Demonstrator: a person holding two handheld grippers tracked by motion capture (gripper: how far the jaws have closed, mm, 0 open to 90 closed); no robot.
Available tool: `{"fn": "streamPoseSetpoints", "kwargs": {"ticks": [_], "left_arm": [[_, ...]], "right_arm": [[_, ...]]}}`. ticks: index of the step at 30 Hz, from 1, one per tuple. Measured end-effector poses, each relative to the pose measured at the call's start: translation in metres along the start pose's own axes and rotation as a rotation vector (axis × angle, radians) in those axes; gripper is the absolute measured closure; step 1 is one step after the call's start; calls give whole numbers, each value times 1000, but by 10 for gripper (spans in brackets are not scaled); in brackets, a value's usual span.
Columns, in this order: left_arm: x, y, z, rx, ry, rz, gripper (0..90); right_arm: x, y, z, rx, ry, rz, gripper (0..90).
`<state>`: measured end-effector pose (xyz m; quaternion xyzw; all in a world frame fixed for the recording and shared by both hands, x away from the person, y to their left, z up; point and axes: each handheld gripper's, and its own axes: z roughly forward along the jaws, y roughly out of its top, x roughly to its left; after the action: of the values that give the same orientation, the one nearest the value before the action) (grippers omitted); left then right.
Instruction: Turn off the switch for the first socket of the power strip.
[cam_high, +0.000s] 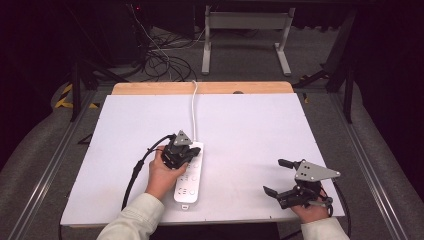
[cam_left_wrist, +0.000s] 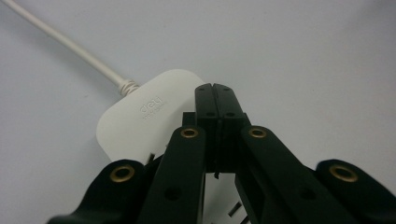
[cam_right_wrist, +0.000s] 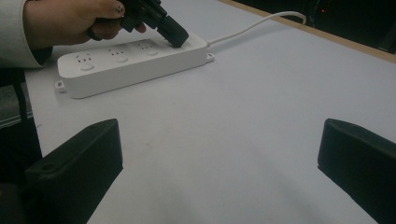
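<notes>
A white power strip (cam_high: 189, 175) lies on the white table top (cam_high: 240, 125), its cable (cam_high: 194, 107) running to the far edge. My left gripper (cam_high: 194, 151) is shut, nothing between its jaws, and its tips rest on the strip's cable end. In the left gripper view the closed left gripper (cam_left_wrist: 215, 93) points down over the power strip (cam_left_wrist: 135, 121), near where the cable (cam_left_wrist: 70, 46) enters. My right gripper (cam_high: 276, 176) stands open above the table's front right. From the right gripper view, the right gripper (cam_right_wrist: 219, 135) frames bare table, with the power strip (cam_right_wrist: 126, 63) and left gripper (cam_right_wrist: 175, 37) beyond.
The strip has several sockets and round buttons along its top. A wooden strip (cam_high: 200, 88) borders the table's far edge. Cables and a white table frame (cam_high: 245, 30) lie on the floor behind. Metal rails run along both sides of the table.
</notes>
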<state>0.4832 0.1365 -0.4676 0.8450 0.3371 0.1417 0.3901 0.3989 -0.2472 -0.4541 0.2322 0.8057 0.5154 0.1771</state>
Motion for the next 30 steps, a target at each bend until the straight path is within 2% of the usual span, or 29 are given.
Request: {"fn": "streamPoseSetpoints", "kwargs": {"ticks": [6,8,10,12,15,16,20,21,23,26,28,30], "left_arm": [[-1,-1,0,-3,5,6,900],[-3,-1,0,-5,27,37,900],[-4,-1,0,-5,30,45,900],[-3,-1,0,-4,24,36,900],[-3,-1,0,0,30,44,900],[-3,-1,0,0,20,28,900],[-3,-1,0,2,18,26,900],[-4,-2,0,-1,22,29,900],[-7,-1,-4,-13,52,59,900],[-10,3,-6,-3,35,59,900],[-11,8,-14,-39,19,49,900],[-12,11,-18,-51,5,47,900]], "right_arm": [[0,0,0,2,0,0,4],[0,0,0,3,-2,-1,4],[0,0,0,1,0,0,4],[0,0,0,1,0,-1,4],[0,0,0,1,0,0,4],[0,0,0,2,1,0,4],[0,-1,0,1,1,0,4],[0,-1,0,5,-1,1,4],[0,-1,0,5,-1,1,4],[0,-1,-1,-2,-2,0,4],[-1,-1,-1,-2,-3,4,4],[-2,-1,0,-3,-3,4,4]]}}
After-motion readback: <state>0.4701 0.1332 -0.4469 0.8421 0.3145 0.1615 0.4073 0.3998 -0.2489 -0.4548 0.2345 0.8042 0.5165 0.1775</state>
